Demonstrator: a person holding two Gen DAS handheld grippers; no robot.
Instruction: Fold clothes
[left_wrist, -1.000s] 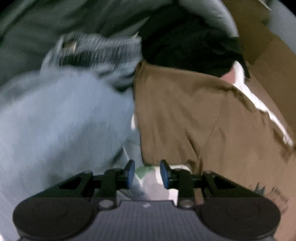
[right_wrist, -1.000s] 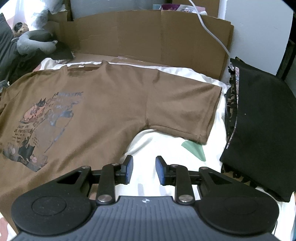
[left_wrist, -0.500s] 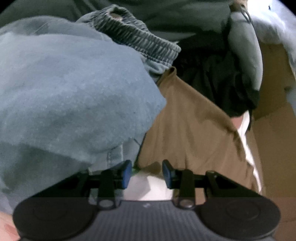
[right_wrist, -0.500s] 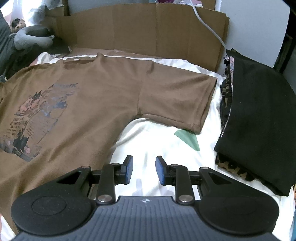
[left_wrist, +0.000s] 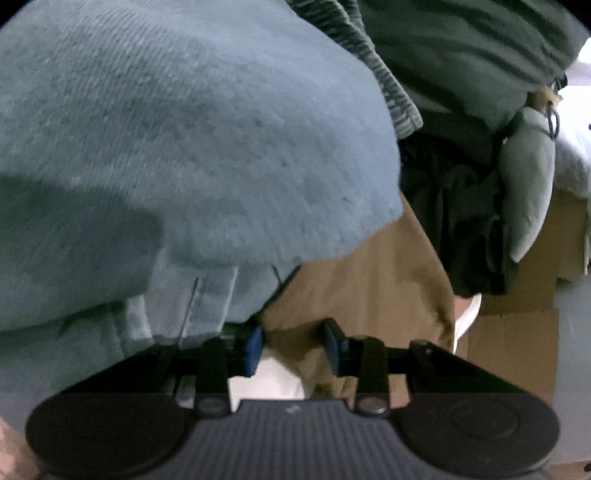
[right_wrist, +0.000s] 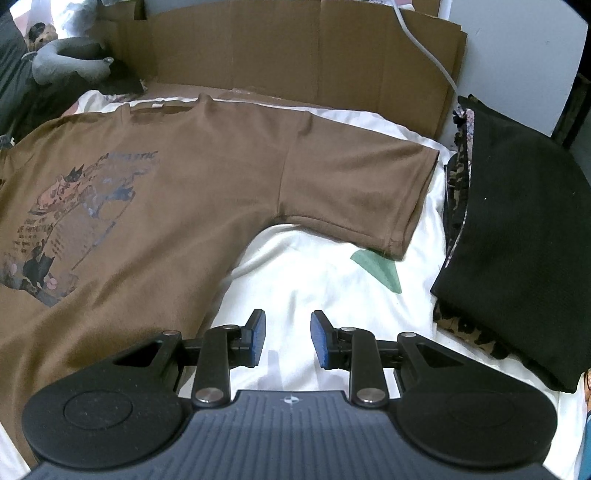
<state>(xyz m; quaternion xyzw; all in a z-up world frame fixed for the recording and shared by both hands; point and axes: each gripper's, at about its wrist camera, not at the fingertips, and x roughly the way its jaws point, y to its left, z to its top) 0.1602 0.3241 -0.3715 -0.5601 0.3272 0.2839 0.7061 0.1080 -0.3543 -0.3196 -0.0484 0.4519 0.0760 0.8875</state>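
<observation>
A brown T-shirt (right_wrist: 207, 192) with a printed picture lies flat, front up, on a white sheet (right_wrist: 325, 280). Its right sleeve (right_wrist: 362, 192) is spread out. My right gripper (right_wrist: 287, 338) is open and empty, low over the sheet just below that sleeve's armpit. My left gripper (left_wrist: 291, 347) is open and empty, right at the edge of the shirt's other brown sleeve (left_wrist: 369, 288). A big grey-blue garment (left_wrist: 184, 155) bulges over its left side and hides most of that view.
A folded black garment (right_wrist: 524, 236) on a camouflage piece lies at the right. Cardboard (right_wrist: 295, 48) stands along the back with a white cable. A grey plush toy (right_wrist: 66, 66) and dark clothes (left_wrist: 454, 206) lie at the back left.
My left gripper has swung in low toward the brown sleeve, and the grey-blue garment now fills its view. My right gripper has dropped slightly closer to the sheet. Both stay open.
</observation>
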